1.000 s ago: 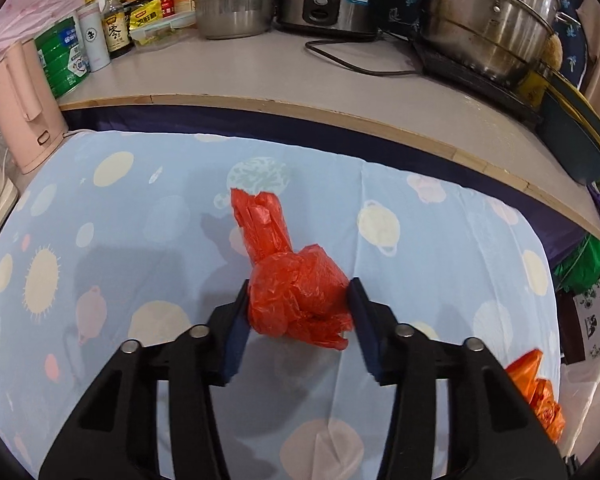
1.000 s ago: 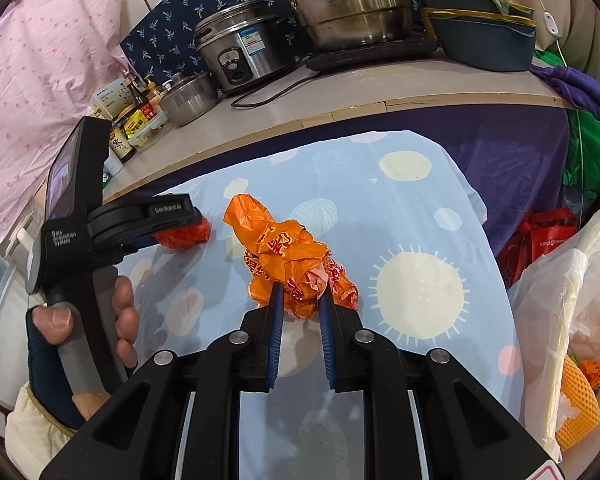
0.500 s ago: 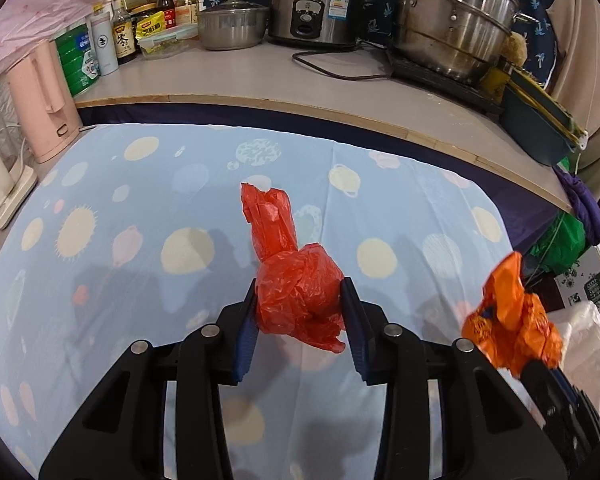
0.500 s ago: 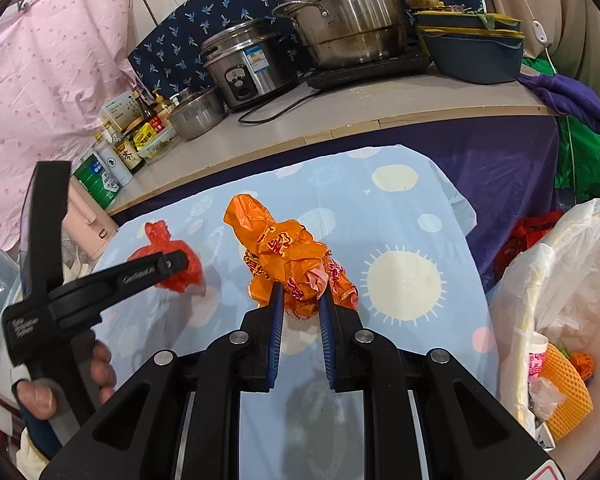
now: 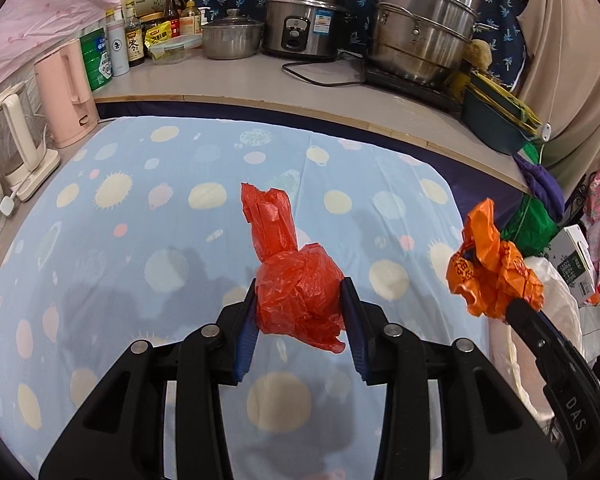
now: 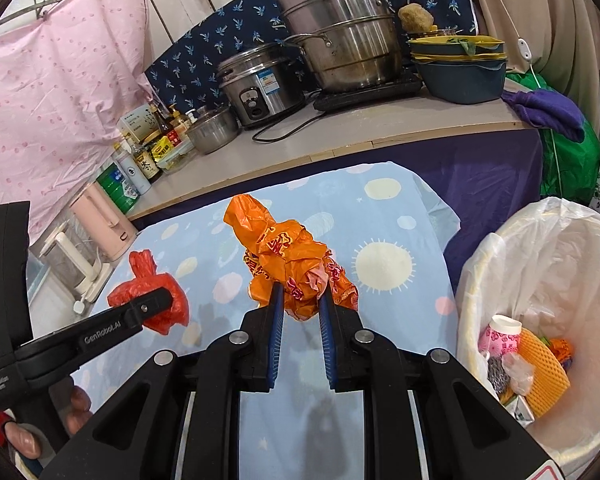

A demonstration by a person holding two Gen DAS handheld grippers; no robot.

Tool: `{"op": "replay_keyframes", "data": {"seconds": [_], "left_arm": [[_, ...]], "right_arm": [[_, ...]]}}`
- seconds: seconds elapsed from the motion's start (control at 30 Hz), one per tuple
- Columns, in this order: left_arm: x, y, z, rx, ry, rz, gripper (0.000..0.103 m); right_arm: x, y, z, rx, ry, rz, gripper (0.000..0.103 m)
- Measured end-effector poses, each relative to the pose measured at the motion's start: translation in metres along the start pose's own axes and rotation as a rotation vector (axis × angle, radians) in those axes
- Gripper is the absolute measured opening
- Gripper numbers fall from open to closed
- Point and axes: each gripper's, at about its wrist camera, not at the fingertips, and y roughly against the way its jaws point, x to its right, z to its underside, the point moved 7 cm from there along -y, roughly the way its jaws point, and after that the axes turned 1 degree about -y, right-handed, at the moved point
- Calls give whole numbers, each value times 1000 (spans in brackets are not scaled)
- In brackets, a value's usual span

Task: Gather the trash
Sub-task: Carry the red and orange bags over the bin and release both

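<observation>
My left gripper (image 5: 300, 300) is shut on a crumpled red plastic bag (image 5: 296, 284) and holds it above the blue spotted tablecloth (image 5: 140, 240). My right gripper (image 6: 300, 296) is shut on a crumpled orange plastic bag (image 6: 292, 256), also held in the air. The orange bag shows at the right of the left wrist view (image 5: 496, 276). The red bag shows at the left of the right wrist view (image 6: 148, 292). A bin lined with a white bag (image 6: 540, 240) stands to the right of the table and holds several pieces of trash (image 6: 520, 364).
A counter (image 5: 340, 96) behind the table carries a rice cooker (image 5: 304, 28), a steel steamer pot (image 5: 424, 32), bottles and a small pot. A pink kettle (image 5: 64, 92) and a white appliance (image 5: 16, 148) stand at the left. Blue basins (image 6: 460, 68) sit at the counter's right end.
Both grippers have lifted up and back from the table with their bags held. The lined bin has come into the right wrist view.
</observation>
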Motion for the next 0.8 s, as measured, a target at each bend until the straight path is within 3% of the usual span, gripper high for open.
{"op": "replay_keyframes", "data": {"seconds": [0.43,0.8], "left_arm": [[46,44,46,-3,-90,33,37],[106,63,64,5,-187,79,37]], "right_arm": [[19,55,28,17,-11,13,17],[72,98,30,80,-88,76,17]]}}
